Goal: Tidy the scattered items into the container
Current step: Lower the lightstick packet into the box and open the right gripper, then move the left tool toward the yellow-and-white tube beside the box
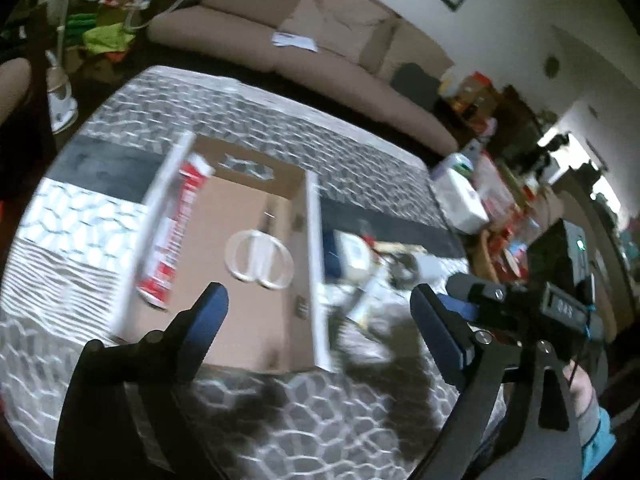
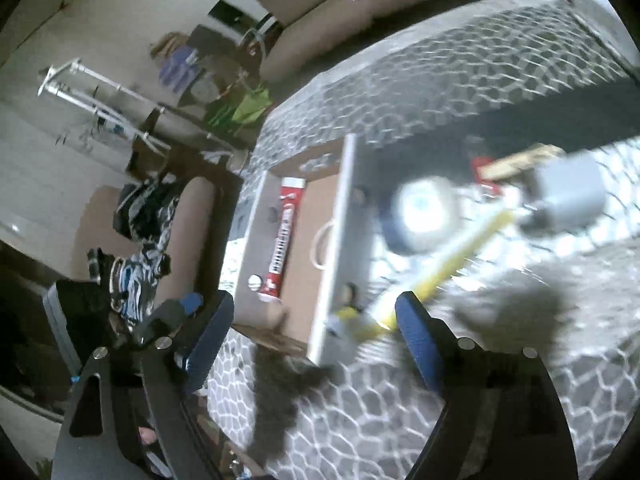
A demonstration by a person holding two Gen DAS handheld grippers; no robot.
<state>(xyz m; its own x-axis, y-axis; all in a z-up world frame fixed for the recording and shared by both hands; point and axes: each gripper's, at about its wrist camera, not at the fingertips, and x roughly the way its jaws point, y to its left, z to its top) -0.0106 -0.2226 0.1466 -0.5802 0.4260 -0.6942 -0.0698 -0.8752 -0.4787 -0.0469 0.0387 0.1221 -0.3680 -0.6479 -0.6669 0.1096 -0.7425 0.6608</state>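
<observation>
An open cardboard box point(image 1: 240, 344) with white walls sits on the patterned bedspread. Inside lie a red-and-white tube point(image 1: 172, 236) and white-handled scissors point(image 1: 260, 260). The box point(image 2: 298, 276) and tube point(image 2: 282, 236) also show in the right wrist view. To the box's right lies a blurred heap: a round white item point(image 2: 420, 216), a yellow-and-white tube point(image 2: 452, 268), a grey block point(image 2: 568, 196). My left gripper point(image 1: 320, 312) is open and empty above the box's near edge. My right gripper point(image 2: 316, 328) is open and empty above the box's near right corner.
The bedspread point(image 1: 320, 420) covers the surface. A beige sofa point(image 1: 320, 40) stands behind it. The right gripper's body point(image 1: 540, 308) is close at the left view's right. Cluttered shelves point(image 1: 500, 184) and a clothes pile point(image 2: 140, 232) flank the bed.
</observation>
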